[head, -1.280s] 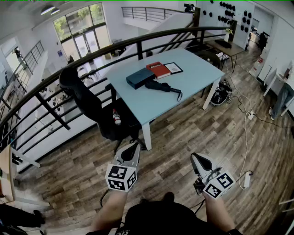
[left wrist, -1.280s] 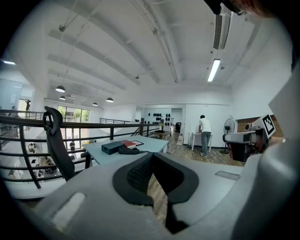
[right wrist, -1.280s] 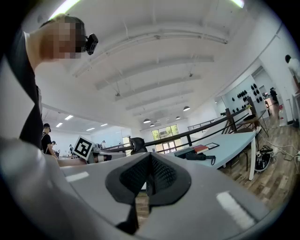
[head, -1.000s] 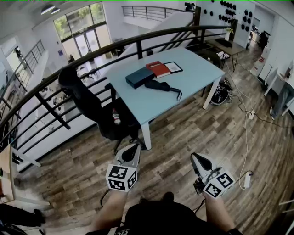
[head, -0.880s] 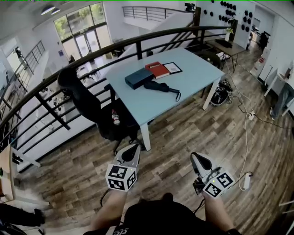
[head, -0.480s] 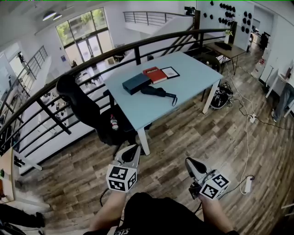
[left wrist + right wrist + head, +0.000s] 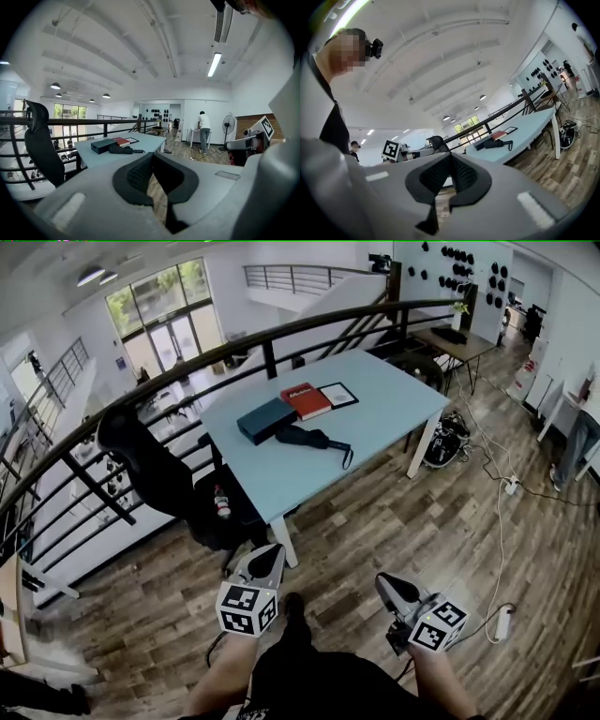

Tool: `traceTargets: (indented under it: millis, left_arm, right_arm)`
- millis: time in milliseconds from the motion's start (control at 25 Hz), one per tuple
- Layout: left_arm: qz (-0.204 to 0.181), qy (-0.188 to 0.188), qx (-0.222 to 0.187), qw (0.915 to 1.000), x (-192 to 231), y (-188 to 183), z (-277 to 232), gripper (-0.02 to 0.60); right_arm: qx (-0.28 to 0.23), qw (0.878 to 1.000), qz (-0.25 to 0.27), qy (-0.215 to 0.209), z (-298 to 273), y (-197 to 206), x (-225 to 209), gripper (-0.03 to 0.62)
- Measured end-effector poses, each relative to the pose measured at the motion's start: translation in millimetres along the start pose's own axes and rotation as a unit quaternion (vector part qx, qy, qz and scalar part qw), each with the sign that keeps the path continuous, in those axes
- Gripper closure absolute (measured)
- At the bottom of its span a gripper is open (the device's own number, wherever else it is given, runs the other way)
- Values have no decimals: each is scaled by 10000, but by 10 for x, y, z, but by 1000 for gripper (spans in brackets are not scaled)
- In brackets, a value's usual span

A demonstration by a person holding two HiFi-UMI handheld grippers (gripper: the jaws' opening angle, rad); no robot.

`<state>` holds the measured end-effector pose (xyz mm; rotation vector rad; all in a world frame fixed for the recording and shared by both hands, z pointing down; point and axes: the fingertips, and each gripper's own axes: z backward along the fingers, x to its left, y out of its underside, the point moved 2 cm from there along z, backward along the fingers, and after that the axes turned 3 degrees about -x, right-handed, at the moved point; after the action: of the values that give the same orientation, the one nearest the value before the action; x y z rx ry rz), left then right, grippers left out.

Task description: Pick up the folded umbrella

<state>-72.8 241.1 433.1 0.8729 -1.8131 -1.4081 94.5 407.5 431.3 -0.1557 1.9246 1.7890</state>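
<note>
Folded umbrella (image 7: 307, 438) lies on the far table (image 7: 375, 404), beside a dark box (image 7: 265, 420). The right gripper view alone shows the head camera (image 7: 375, 47). Left gripper (image 7: 271, 552) and right gripper (image 7: 383, 580) are held near and low, jaws closed, empty.

There is one light-blue rectangular table (image 7: 375, 418), one black folded umbrella (image 7: 305, 438), one dark navy flat box (image 7: 266, 420), one red book (image 7: 305, 399), one black-framed flat panel (image 7: 337, 395) and one black office chair (image 7: 150, 465). There are two grey grippers: the left gripper (image 7: 272, 552) and the right gripper (image 7: 384, 581).
</note>
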Motion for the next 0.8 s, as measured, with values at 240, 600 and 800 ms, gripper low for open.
traceTargets:
  millis: [240,600,800]
  left_arm:
    - [65,168,-62,9998,449,-85,-579,575]
    - [144,440,-17,9989,1419,-329,-1527,575]
    - [189,516,-1,9985,2080,-447,-1917,575]
  right_arm:
    - [71,9999,75,76,-574,-110,-397,592]
    - [401,9992,67,-63,-2045,-293,-841,592]
    - [593,9981,57,-159,-2963,-342,-974,592]
